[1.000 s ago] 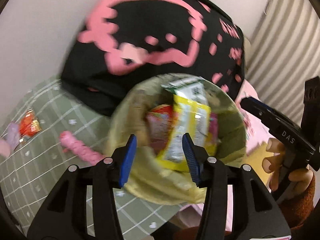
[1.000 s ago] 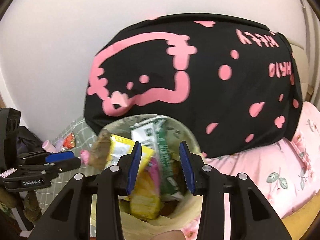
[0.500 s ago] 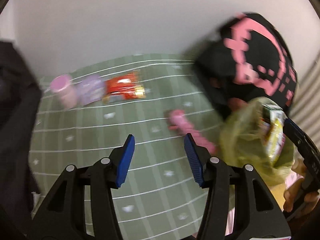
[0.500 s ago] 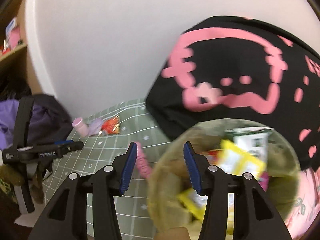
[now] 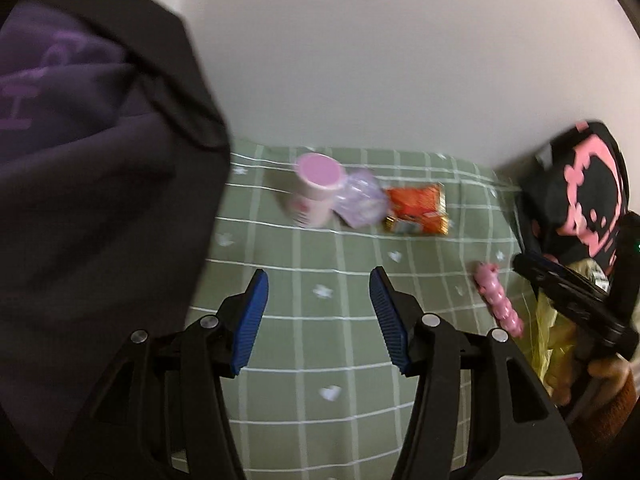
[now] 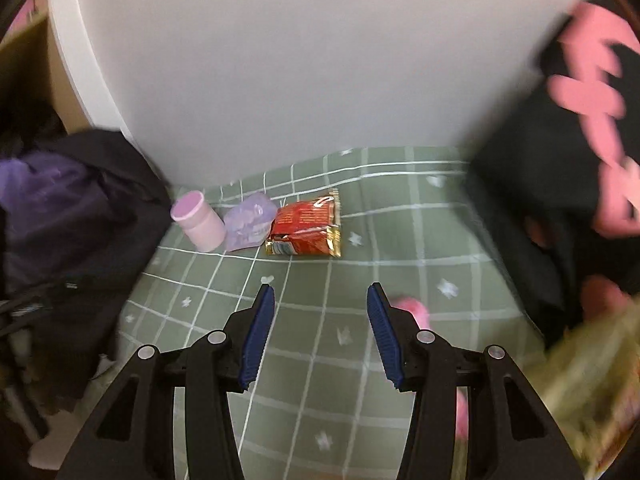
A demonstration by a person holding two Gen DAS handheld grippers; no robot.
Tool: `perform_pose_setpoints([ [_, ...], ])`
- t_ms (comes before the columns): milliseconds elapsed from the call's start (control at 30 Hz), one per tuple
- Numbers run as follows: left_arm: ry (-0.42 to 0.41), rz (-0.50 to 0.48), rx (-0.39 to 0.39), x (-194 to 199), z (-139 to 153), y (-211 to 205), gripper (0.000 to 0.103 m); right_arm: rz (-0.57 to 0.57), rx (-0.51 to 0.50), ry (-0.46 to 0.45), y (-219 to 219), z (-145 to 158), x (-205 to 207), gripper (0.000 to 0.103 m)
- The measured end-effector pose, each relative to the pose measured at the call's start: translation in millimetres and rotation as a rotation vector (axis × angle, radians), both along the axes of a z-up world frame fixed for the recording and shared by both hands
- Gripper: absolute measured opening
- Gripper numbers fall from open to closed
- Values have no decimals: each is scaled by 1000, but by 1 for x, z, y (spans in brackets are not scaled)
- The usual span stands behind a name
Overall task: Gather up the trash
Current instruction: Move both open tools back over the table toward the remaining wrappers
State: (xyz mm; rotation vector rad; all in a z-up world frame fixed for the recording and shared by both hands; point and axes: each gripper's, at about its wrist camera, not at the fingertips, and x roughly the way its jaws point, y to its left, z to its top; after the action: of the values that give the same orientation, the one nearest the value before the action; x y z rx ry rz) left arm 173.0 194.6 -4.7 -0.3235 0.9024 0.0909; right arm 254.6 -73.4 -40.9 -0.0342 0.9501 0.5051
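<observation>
- Left gripper (image 5: 316,316): jaws apart, nothing betw. them, pointing down at the green checked bedspread (image 5: 320,344).
- Right gripper (image 6: 320,328): jaws also wide, empty, aimed at the same patch of cover.
- Closest trash: pink knobbly piece (image 5: 498,300), lying just right of the left gripper; in the right view it peeks out behind the right finger (image 6: 412,308).
- Further out, by the wall, three items in a row, touching or nearly: pink tub (image 6: 198,220) on its side, lilac wrapper (image 6: 250,222), red-gold snack packet (image 6: 308,226).
- Yellowish trash bag (image 6: 592,392) at far right, blurred; looks like wrappers inside – so some collecting done, I'd say.
- Left to do, by my count: 4 pieces on the bed. Roughly midway, prob.
- Room: plain white wall (image 6: 280,80) behind the bed, black-and-pink cushion (image 5: 580,200) to the right, dark purple-black garment (image 5: 92,160) heaped on the left.
</observation>
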Motion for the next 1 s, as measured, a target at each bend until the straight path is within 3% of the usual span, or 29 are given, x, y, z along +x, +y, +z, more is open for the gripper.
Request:
perform_pose_setpoints([
  [133, -6, 16, -11, -3, -5, 26, 50, 49, -39, -8, 48, -16, 32, 46],
  [233, 3, 30, -21, -3, -13, 39, 50, 162, -15, -3, 84, -23, 51, 46],
  [333, 23, 29, -30, -5, -21, 43, 50, 243, -57, 4, 126, -38, 79, 46],
  [433, 44, 20, -29, -9, -29, 44, 50, 288, -82, 34, 146, -57, 104, 30],
  [733, 102, 6, -53, -12, -52, 45, 50, 378, -126, -2, 160, -76, 132, 30],
  [767, 108, 7, -54, -12, -53, 45, 50, 383, -129, -8, 160, -76, 131, 28],
  [833, 110, 7, -63, -11, -54, 47, 50, 388, -136, 5, 157, -75, 124, 12],
  [1000, 111, 28, -109, -4, -57, 53, 50, 347, -54, 22, 128, -50, 103, 4],
])
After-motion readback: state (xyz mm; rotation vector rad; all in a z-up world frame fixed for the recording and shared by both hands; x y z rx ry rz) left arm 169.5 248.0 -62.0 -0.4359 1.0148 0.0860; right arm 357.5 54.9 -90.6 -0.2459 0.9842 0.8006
